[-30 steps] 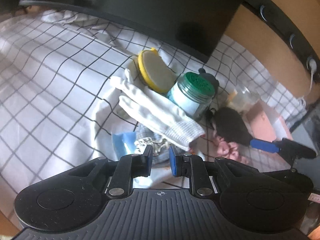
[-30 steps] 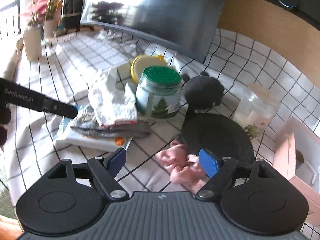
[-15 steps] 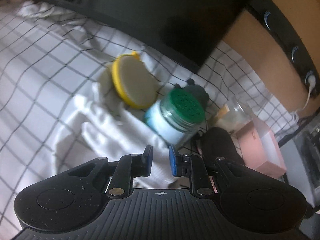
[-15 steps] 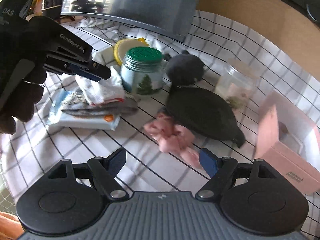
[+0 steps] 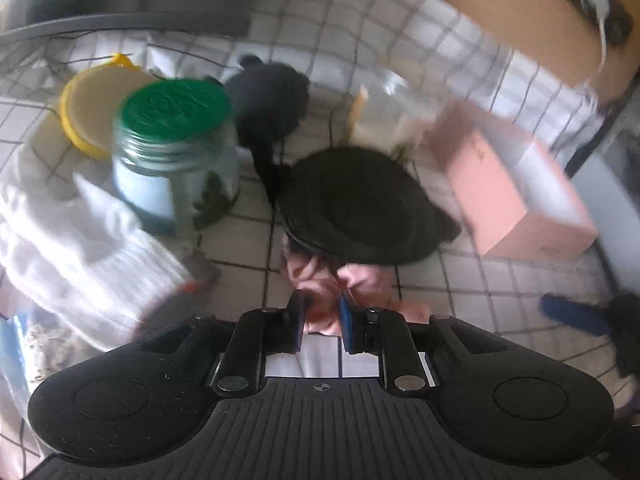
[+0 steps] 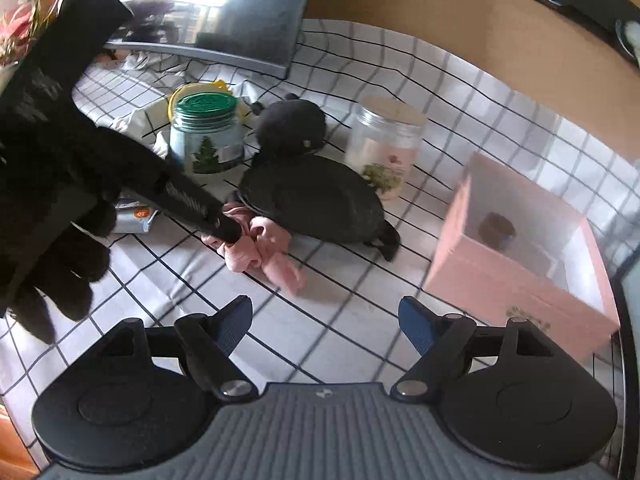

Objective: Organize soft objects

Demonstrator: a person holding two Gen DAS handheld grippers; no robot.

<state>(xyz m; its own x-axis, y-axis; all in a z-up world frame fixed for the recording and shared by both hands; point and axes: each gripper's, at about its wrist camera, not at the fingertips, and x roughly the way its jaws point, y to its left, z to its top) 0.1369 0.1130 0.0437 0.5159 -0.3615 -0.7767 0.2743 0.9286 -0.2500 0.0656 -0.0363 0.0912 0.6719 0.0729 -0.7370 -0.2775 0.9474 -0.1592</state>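
Note:
A crumpled pink cloth [image 5: 360, 280] [image 6: 260, 252] lies on the checked tablecloth, against the near rim of a flat black hat [image 5: 360, 208] [image 6: 312, 204]. My left gripper [image 5: 322, 312] [image 6: 228, 234], held by a black-gloved hand [image 6: 52, 200], has its tips at the cloth's left end. Its jaws stand a narrow gap apart, and pink cloth shows in that gap. A white glove [image 5: 80, 248] lies at the left on other cloths. My right gripper [image 6: 324, 320] hangs wide open over bare tablecloth in front of the pink cloth, with nothing between its fingers.
A green-lidded jar [image 5: 176, 152] [image 6: 206, 136], a yellow-rimmed lid [image 5: 88, 108] and a black plush ball [image 5: 268, 100] [image 6: 292, 124] stand behind. A clear jar [image 6: 384, 152] and an open pink box [image 5: 512, 184] [image 6: 520, 248] are at the right. A dark monitor [image 6: 208, 12] blocks the back.
My left gripper swung right from above the white glove to the pink cloth, its narrow gap unchanged. My right gripper drew back and to the right, still wide open.

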